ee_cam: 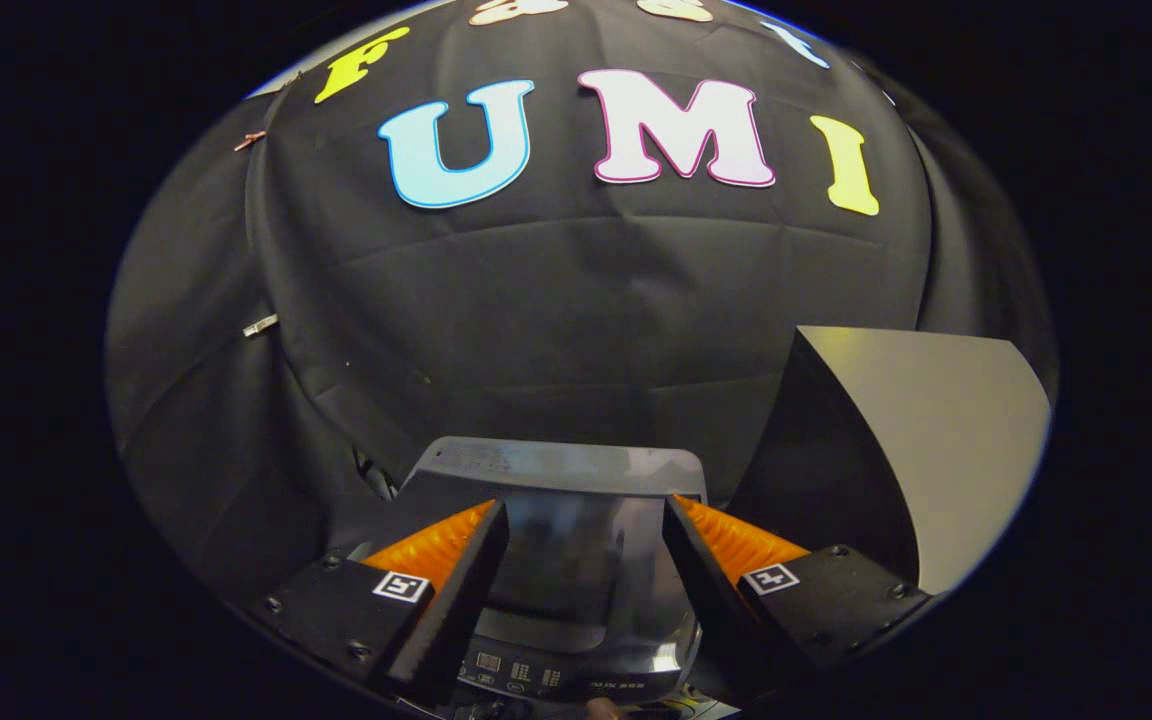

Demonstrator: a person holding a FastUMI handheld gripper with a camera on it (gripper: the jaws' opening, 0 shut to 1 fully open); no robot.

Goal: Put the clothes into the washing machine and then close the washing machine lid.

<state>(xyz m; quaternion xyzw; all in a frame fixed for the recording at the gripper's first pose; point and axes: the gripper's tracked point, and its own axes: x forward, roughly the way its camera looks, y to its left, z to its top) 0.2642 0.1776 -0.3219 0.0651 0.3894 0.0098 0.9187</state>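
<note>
A: Gripper view, quick pass. Gripper (586, 540) has its fingers spread wide, nothing held between them.

B: Washing machine?

A: Washing machine (561, 480) sits directly below and between the fingers: small grey top-loader, rounded corners, glossy dark lid (576, 570) that looks down flat. Control panel (536, 675) with tiny buttons on the side nearest the gripper.

B: Clothes?

A: Can't spot any. Lid is dark and reflective, can't tell what's inside.

B: So progress?

A: Judging late: lid seems closed, fingers empty. Loading can't be confirmed.

B: Anything else?

A: Smooth pale matte board (936, 440), curved, just beyond the right finger. Wrinkled black cloth wall (556, 310) behind.
</note>
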